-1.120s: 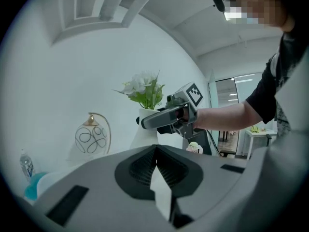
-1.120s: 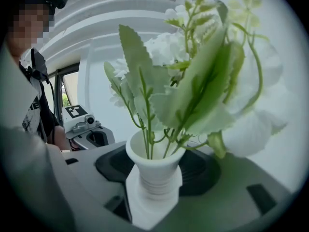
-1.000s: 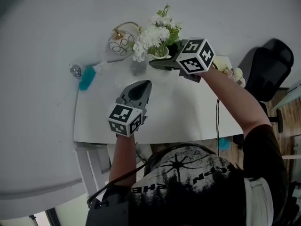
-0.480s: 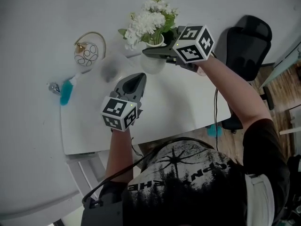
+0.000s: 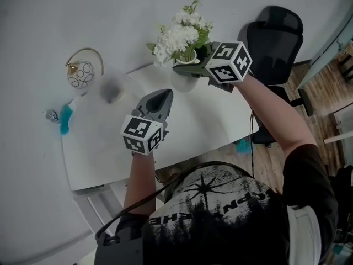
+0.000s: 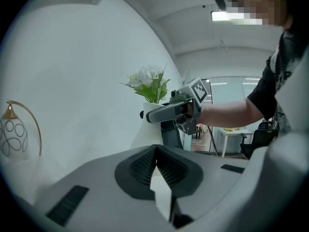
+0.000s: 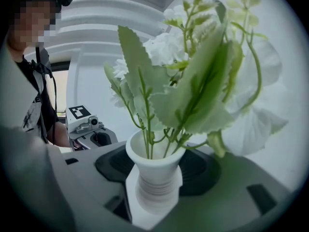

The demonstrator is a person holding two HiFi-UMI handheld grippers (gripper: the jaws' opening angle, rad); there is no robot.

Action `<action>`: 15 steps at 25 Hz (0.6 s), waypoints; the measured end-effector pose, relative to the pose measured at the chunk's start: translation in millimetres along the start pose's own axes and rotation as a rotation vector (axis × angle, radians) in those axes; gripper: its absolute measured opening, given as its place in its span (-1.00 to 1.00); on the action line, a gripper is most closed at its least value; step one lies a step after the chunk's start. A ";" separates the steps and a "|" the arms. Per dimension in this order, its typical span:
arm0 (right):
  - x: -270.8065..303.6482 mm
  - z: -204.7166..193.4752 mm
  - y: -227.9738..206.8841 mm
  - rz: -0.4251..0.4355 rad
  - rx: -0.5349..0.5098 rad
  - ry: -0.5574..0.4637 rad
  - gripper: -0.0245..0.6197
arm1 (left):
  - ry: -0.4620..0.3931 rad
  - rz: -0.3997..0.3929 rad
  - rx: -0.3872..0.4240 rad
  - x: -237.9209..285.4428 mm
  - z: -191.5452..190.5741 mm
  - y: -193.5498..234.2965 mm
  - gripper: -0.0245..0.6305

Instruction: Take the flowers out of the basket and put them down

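Head view: the left tongs (image 5: 161,99) hover over the white worktop (image 5: 110,148). The right tongs (image 5: 185,70) reach to a white vase (image 5: 183,84) of white flowers (image 5: 179,35) at its far edge.

Left gripper view: its tongs are clenched together, holding nothing.

Right gripper view: the tongs grasp the vase's ribbed neck, the flowers upright in it.
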State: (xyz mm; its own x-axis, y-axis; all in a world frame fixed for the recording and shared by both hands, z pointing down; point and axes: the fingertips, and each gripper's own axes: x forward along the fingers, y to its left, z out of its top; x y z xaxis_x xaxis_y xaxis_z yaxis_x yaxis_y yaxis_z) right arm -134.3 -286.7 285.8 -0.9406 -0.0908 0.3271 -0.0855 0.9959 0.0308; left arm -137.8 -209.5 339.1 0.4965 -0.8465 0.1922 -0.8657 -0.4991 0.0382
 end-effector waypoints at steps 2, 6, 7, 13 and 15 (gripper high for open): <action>-7.8 -18.0 -2.5 -0.018 0.008 0.010 -0.09 | 0.009 -0.014 -0.006 8.5 -6.8 -8.7 -0.89; -19.9 -52.9 -5.6 -0.048 0.021 0.032 -0.08 | 0.024 -0.033 -0.027 25.3 -21.3 -24.8 -0.89; -22.7 -61.8 -6.1 -0.053 0.029 0.034 -0.08 | 0.031 -0.038 -0.034 29.5 -25.8 -29.3 -0.89; -32.8 -114.6 -8.5 -0.101 0.032 0.049 -0.08 | 0.074 -0.061 -0.069 50.4 -57.2 -54.7 -0.89; -33.2 -132.6 -8.3 -0.108 0.048 0.047 -0.08 | 0.091 -0.061 -0.087 54.7 -69.4 -60.6 -0.89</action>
State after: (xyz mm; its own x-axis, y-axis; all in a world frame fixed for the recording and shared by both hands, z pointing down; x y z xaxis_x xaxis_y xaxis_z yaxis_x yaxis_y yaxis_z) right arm -58.8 -292.1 399.9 -0.9089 -0.1960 0.3681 -0.2018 0.9791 0.0231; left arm -62.6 -212.7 415.3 0.5443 -0.7926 0.2749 -0.8381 -0.5281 0.1370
